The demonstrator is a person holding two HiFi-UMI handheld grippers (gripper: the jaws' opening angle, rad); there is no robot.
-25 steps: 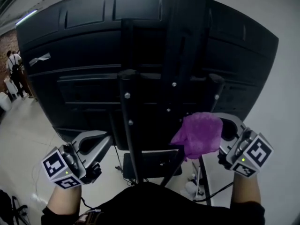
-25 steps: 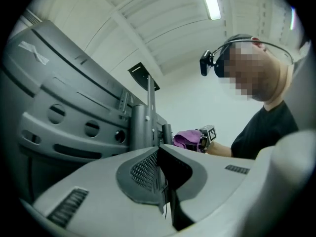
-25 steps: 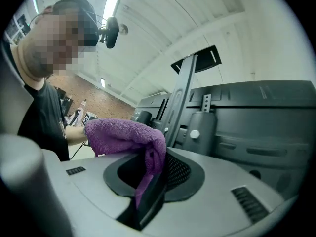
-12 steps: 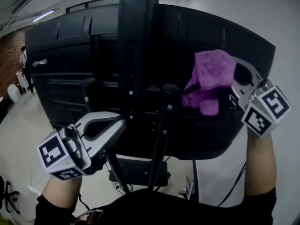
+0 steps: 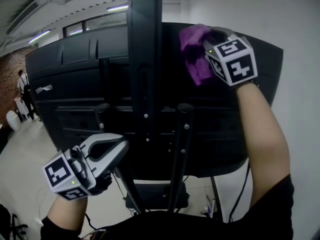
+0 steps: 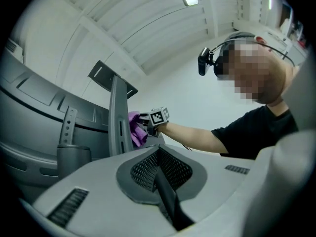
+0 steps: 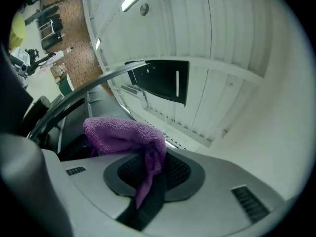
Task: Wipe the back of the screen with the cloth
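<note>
**Head view.** Locate the right gripper (image 5: 212, 39) raised high at the upper right, arm stretched up. Note the purple cloth (image 5: 194, 54) bunched at its front end and lying against the black back of the screen (image 5: 70, 84), near the top edge and just right of the vertical stand column (image 5: 145, 59). Find the left gripper (image 5: 121, 146) low at the left, below the screen's lower edge and apart from it, carrying nothing. Disregard the person (image 5: 23, 91) standing far off at the left.

**Left gripper view.** Read the left gripper (image 6: 165, 184) as closed: jaws pressed together along a dark seam, with nothing between them. Look past them to the stand column (image 6: 117, 117), then to the cloth (image 6: 136, 135) beside it, held up by the right gripper (image 6: 148, 123). Identify the curved grey surface at the left as the screen (image 6: 29, 107).

**Right gripper view.** Read the right gripper (image 7: 153, 181) as clamped on the cloth (image 7: 128, 137): one fold pinched in the seam between the jaws, the rest heaped over their tips. Note the screen (image 7: 49, 117) curving away at the left, close behind the cloth; treat actual contact as not discernible here.
</note>
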